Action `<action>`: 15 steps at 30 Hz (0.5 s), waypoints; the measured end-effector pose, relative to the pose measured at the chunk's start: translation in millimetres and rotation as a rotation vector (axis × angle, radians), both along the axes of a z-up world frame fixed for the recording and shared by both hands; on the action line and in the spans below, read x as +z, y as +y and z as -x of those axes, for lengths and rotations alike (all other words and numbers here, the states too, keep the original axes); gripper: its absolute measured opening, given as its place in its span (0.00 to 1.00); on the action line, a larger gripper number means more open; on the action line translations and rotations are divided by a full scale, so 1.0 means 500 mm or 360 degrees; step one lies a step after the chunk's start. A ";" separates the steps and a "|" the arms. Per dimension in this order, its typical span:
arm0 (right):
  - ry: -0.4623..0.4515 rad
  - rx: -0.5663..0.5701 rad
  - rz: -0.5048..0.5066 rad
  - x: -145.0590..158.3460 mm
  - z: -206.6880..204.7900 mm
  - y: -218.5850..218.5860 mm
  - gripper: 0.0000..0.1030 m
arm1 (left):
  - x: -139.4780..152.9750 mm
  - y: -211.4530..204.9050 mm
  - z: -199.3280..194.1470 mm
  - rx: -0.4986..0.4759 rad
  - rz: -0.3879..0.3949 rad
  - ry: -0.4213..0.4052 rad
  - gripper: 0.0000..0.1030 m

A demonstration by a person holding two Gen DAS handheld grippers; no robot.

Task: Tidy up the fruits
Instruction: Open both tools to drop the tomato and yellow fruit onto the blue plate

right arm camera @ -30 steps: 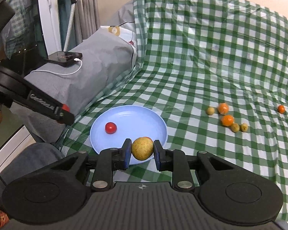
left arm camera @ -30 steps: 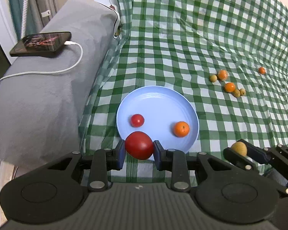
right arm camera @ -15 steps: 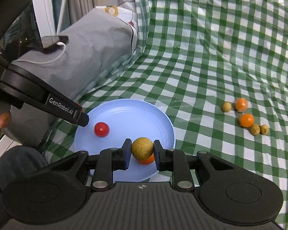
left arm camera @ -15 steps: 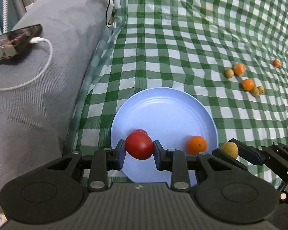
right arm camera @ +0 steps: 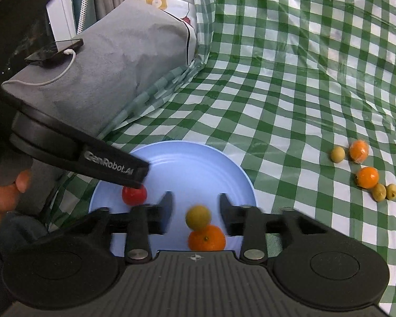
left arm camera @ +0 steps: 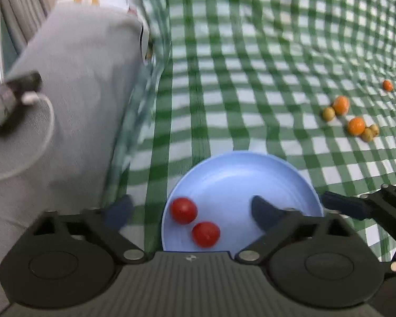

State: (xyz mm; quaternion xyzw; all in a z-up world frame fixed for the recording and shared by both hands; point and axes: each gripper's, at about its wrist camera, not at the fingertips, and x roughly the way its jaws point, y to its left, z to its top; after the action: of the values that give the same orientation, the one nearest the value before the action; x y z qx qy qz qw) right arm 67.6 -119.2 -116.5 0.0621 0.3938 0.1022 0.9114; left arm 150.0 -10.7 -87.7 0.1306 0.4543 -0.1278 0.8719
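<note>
My left gripper (left arm camera: 190, 204) hangs over the near left part of the blue plate (left arm camera: 240, 169), its jaws opening wide with nothing pressed between them. Two red tomatoes (left arm camera: 184, 210) (left arm camera: 206, 234) lie on the plate below it. My right gripper (right arm camera: 196, 201) is over the plate's near right side, jaws opening. A yellow-green fruit (right arm camera: 198, 216) sits between the pads without touching them, against an orange (right arm camera: 206, 239) on the plate. In the right wrist view one left finger (right arm camera: 113, 169) hides the top of a tomato (right arm camera: 134, 195).
Loose oranges (right arm camera: 359, 152) (right arm camera: 367, 177) and small yellow fruits (right arm camera: 338, 154) (right arm camera: 379, 192) lie on the green checked cloth (right arm camera: 290, 92) to the right. A grey cushion (right arm camera: 124, 60) with a charging phone (right arm camera: 52, 52) rises at left. A person's hand (right arm camera: 2, 195) holds the left gripper.
Both grippers moved lower over the plate and opened. The left let go of the big red tomato, now beside the smaller one. The right let go of the yellow-green fruit.
</note>
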 end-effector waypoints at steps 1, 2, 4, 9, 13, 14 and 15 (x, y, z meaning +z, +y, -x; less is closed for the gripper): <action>0.0009 -0.0013 -0.0003 0.004 0.005 -0.002 0.65 | 0.009 0.002 0.008 -0.0011 0.0004 -0.0021 0.99; 0.0018 -0.0018 -0.0007 0.010 0.014 -0.006 0.71 | 0.015 0.005 0.015 -0.0016 0.0003 -0.0032 0.99; 0.0040 -0.0027 -0.0008 0.020 0.040 -0.012 0.77 | 0.029 0.013 0.040 -0.0013 -0.0011 -0.0054 0.99; 0.0085 -0.0036 0.0002 0.049 0.128 -0.014 0.87 | 0.054 0.048 0.120 0.0055 -0.0007 -0.0002 1.00; 0.0101 -0.0060 -0.0025 0.082 0.192 -0.011 0.90 | 0.074 0.074 0.187 0.0125 0.0008 0.0025 1.00; 0.0094 -0.0065 -0.0037 0.092 0.207 -0.010 0.91 | 0.082 0.079 0.204 0.0137 0.0004 0.0018 1.00; 0.0079 -0.0069 -0.0045 0.102 0.222 -0.009 0.91 | 0.087 0.082 0.218 0.0144 0.0001 0.0010 1.00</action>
State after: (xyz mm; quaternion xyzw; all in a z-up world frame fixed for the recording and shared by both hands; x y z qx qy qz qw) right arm -43.3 -123.7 -65.3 0.0860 0.4133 0.0863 0.9024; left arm 41.2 30.0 -44.0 0.1093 0.4624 -0.0888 0.8754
